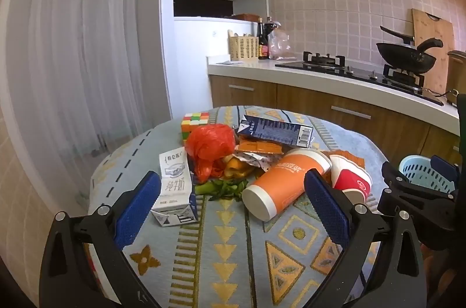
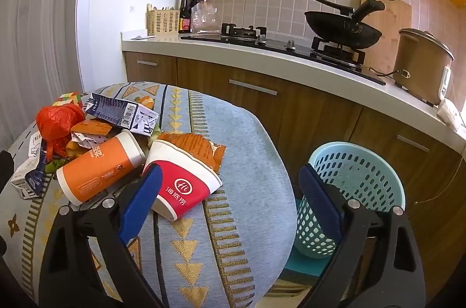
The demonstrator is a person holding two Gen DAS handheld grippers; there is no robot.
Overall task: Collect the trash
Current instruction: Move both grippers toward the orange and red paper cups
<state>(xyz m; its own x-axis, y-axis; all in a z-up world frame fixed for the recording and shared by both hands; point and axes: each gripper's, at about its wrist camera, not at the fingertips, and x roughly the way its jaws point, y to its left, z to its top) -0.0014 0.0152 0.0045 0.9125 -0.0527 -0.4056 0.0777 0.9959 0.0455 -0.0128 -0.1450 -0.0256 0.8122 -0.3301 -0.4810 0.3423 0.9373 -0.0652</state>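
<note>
A pile of trash lies on the round table: an orange paper cup (image 1: 279, 180) on its side, a red and white paper cup (image 1: 351, 178), a white milk carton (image 1: 174, 185), a dark blue carton (image 1: 275, 130), a red plastic bag (image 1: 211, 145) and green vegetable scraps (image 1: 224, 187). My left gripper (image 1: 233, 191) is open and empty just before the pile. My right gripper (image 2: 230, 185) is open and empty, its left finger (image 2: 142, 200) beside the red cup (image 2: 183, 182). A light blue basket (image 2: 349, 197) stands to the right, below the table edge. The orange cup (image 2: 99, 168) also shows in the right wrist view.
A Rubik's cube (image 1: 194, 123) sits behind the red bag. An orange snack wrapper (image 2: 198, 148) lies behind the red cup. The patterned tablecloth (image 2: 233, 220) covers the table. A kitchen counter (image 2: 291, 57) with stove, wok (image 2: 343, 28) and rice cooker (image 2: 422, 63) runs behind.
</note>
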